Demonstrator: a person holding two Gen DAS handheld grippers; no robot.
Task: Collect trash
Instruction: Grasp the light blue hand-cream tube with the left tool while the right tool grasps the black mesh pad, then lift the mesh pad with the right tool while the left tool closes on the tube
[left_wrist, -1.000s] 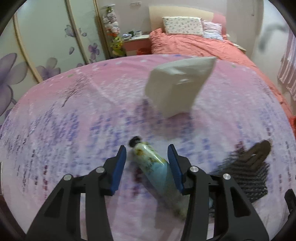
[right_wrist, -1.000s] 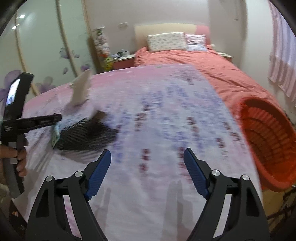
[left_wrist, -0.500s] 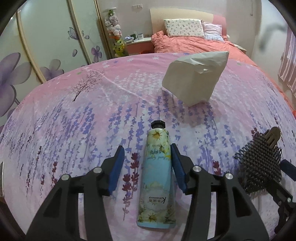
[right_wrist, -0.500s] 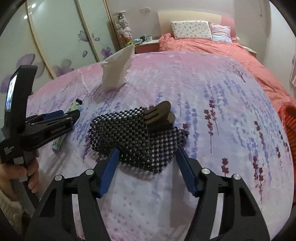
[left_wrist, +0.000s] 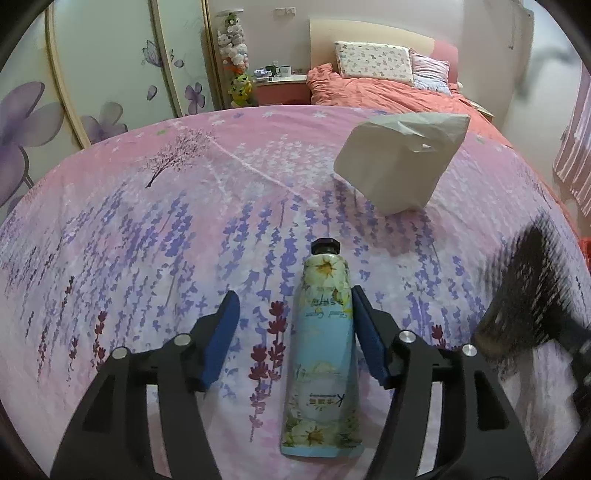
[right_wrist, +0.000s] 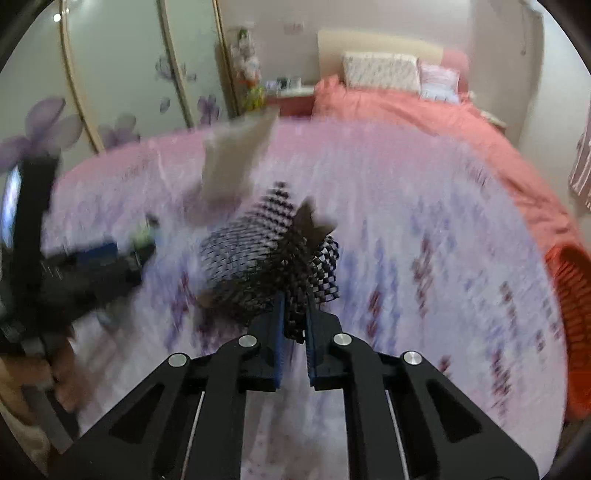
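A light-blue flowered tube (left_wrist: 325, 332) with a black cap lies on the pink lavender-print bedspread (left_wrist: 147, 240). My left gripper (left_wrist: 294, 293) straddles it with its jaws opening. The right pad sits close beside the tube and the left pad stands well clear. My right gripper (right_wrist: 295, 314) is shut on the near edge of a black checkered mesh piece (right_wrist: 273, 240) with a brown part on top, bunched up above the bedspread. That mesh shows blurred at the right of the left wrist view (left_wrist: 532, 280). A white paper bag (left_wrist: 399, 162) stands further back.
An orange laundry basket (right_wrist: 572, 332) sits off the right edge of the bedspread. A hand (right_wrist: 55, 369) holds the left gripper's handle at the left of the right wrist view. Further back are a bed with a coral cover (left_wrist: 388, 92) and wardrobe doors (left_wrist: 110, 74).
My right gripper swung left from the basket side to the mesh piece and closed on it, bunching it up. My left gripper's jaws widened around the tube, which now lies on the bedspread.
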